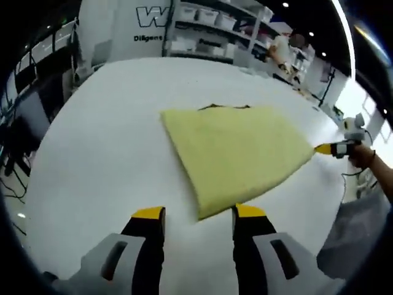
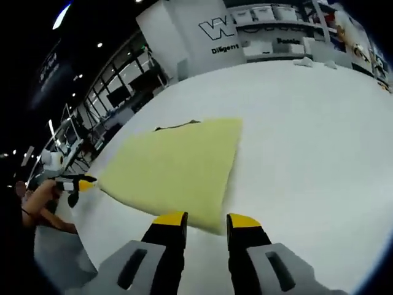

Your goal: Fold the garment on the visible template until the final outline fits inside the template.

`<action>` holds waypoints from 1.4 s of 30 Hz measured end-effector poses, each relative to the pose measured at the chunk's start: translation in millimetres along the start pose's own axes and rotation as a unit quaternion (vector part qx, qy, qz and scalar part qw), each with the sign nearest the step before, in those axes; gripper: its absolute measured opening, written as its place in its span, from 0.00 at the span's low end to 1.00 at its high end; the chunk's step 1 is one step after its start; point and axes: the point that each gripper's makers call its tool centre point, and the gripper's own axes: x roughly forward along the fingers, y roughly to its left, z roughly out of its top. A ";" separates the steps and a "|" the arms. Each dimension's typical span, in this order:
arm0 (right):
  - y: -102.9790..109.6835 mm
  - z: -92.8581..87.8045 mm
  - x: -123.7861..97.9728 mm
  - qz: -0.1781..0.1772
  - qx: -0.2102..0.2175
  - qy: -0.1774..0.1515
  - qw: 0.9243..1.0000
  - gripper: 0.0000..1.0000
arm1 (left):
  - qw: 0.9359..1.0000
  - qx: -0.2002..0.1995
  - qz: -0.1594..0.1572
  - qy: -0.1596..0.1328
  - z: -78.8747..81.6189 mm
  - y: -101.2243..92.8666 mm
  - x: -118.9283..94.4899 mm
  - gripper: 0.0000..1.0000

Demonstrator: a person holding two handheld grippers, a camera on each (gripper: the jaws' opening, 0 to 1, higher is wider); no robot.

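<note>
A folded yellow garment [image 1: 236, 157] lies flat on the white table [image 1: 110, 160]. A thin dark line of the template [image 1: 224, 106] peeks out at its far edge. My left gripper [image 1: 198, 215] stands open, its jaws either side of the garment's near corner. The right gripper [image 1: 328, 148] sits at the garment's right corner. In the right gripper view the garment [image 2: 178, 169] spreads ahead on the table [image 2: 307, 141], with the template [image 2: 178, 125] showing behind it. My right gripper [image 2: 207, 220] is open around the near corner, and the left gripper [image 2: 83, 182] is at the left corner.
A person's hand [image 1: 374, 163] holds the right gripper near the table's right edge, and a hand [image 2: 40, 196] holds the left one. Shelves with white bins [image 1: 215, 31] and a white wall with lettering [image 2: 215, 31] stand behind the table.
</note>
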 end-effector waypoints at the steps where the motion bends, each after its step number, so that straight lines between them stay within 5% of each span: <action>1: -1.2 -1.3 2.3 -0.004 0.005 0.002 1.000 0.15 | 1.000 -0.011 -0.001 -0.003 0.7 -1.4 2.7 0.35; 7: -1.9 -7.1 5.5 -0.013 0.012 0.013 1.000 0.05 | 0.998 -0.055 -0.018 0.013 -7.3 -7.9 13.6 0.13; 9: -1.5 -7.0 5.0 -0.014 0.005 0.014 1.000 0.02 | 0.998 -0.054 -0.017 0.017 -9.4 -8.6 15.1 0.06; 11: -1.0 -6.5 4.8 -0.013 0.004 0.014 1.000 0.01 | 0.999 -0.012 -0.003 0.038 -16.1 -5.5 14.7 0.01; 25: 4.3 -15.9 -1.7 -0.021 -0.071 0.047 0.996 0.00 | 0.998 0.036 0.014 0.048 -19.9 -4.5 8.0 0.00; 31: 3.8 -17.0 -3.7 -0.023 -0.081 0.034 0.996 0.00 | 0.998 0.038 0.020 0.044 -24.4 -6.9 5.0 0.00; 34: 1.2 -15.2 -5.5 -0.034 -0.094 0.029 0.995 0.02 | 0.999 0.018 0.028 0.042 -23.8 -4.1 4.9 0.06; 37: 4.1 -3.6 -8.5 -0.040 -0.116 0.001 0.992 0.13 | 0.999 0.020 0.029 0.024 -16.9 -3.7 1.0 0.23; 42: 26.0 12.2 -21.5 -0.017 -0.130 -0.029 0.991 0.47 | 0.999 0.024 0.020 -0.013 1.1 -11.7 -15.1 0.50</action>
